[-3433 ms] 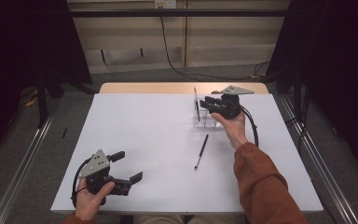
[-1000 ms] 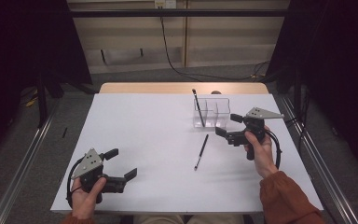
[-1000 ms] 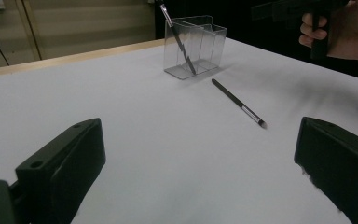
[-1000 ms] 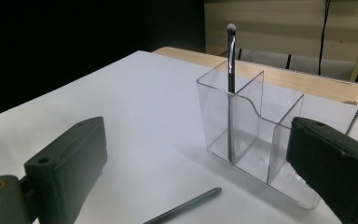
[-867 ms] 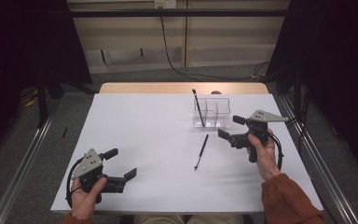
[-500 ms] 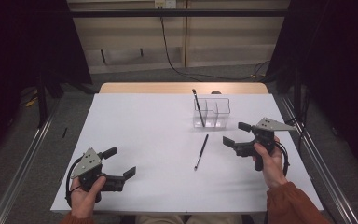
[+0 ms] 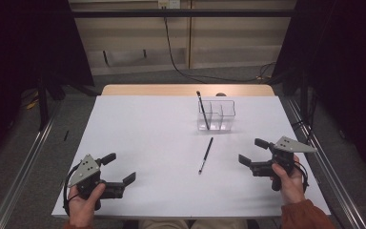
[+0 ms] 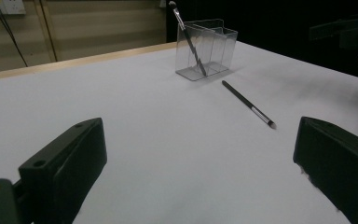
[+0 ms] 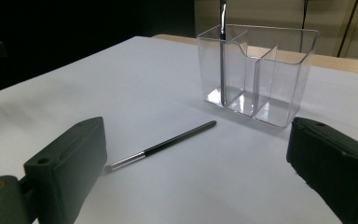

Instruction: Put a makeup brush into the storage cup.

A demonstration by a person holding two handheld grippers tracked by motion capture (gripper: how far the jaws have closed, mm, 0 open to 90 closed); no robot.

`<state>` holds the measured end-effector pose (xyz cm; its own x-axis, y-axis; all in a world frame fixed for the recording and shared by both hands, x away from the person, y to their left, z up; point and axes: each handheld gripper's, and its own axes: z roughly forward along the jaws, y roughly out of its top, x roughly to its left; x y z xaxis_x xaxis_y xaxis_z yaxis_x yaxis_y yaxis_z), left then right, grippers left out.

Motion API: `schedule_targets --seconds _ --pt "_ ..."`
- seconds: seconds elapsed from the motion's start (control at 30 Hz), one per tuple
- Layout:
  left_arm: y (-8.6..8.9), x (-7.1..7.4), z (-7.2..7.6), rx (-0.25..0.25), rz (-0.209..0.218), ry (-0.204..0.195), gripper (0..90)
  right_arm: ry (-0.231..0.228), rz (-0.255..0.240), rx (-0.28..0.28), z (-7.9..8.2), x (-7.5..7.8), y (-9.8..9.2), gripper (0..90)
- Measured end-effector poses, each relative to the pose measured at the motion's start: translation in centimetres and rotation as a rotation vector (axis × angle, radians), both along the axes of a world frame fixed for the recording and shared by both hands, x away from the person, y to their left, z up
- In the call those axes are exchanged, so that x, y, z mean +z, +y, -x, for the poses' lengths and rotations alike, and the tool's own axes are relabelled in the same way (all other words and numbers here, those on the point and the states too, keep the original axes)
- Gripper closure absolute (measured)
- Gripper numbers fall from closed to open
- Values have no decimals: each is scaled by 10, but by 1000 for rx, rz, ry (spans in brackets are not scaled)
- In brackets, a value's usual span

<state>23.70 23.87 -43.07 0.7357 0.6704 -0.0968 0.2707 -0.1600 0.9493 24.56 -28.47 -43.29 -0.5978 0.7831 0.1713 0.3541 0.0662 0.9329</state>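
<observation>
A clear plastic organizer [image 7: 217, 115] with compartments stands at the back right of the white table [image 7: 147, 129]. One dark brush [image 7: 201, 108] leans upright in its left compartment. A second brush [image 7: 206, 155] lies flat on the table in front of it. My right gripper [image 7: 251, 151] is open and empty, to the right of the lying brush. My left gripper [image 7: 119, 168] is open and empty at the near left. The right gripper view has the organizer [image 9: 279, 70], standing brush [image 9: 222, 60] and lying brush [image 9: 163, 145] ahead of the right gripper [image 9: 196, 163]. From the left gripper [image 8: 200, 158], the lying brush [image 8: 247, 103] and organizer [image 8: 212, 46] lie farther off.
A wooden strip [image 7: 186, 89] borders the table's far edge. Metal rails [image 7: 24, 171] run along both sides of the table. A black cable [image 7: 181, 57] hangs down the back wall. The other hand's gripper [image 8: 349, 30] appears at the top right of the left gripper view.
My right gripper has drawn back from the organizer toward the near right, leaving one brush standing in it. The left gripper has barely moved.
</observation>
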Motion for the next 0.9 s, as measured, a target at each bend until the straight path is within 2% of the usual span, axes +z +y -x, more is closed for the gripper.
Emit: schedule_targets --seconds 0.17,0.4,0.9 --pt "1 0 3 4 1 2 24 -16 21 -11 13 0 -9 43" --pt "1 0 5 -2 -5 -2 23 -14 4 -40 27 -2 -22 43" --pt "0 -1 4 -12 -11 0 23 -13 -5 -32 22 -3 -20 40"
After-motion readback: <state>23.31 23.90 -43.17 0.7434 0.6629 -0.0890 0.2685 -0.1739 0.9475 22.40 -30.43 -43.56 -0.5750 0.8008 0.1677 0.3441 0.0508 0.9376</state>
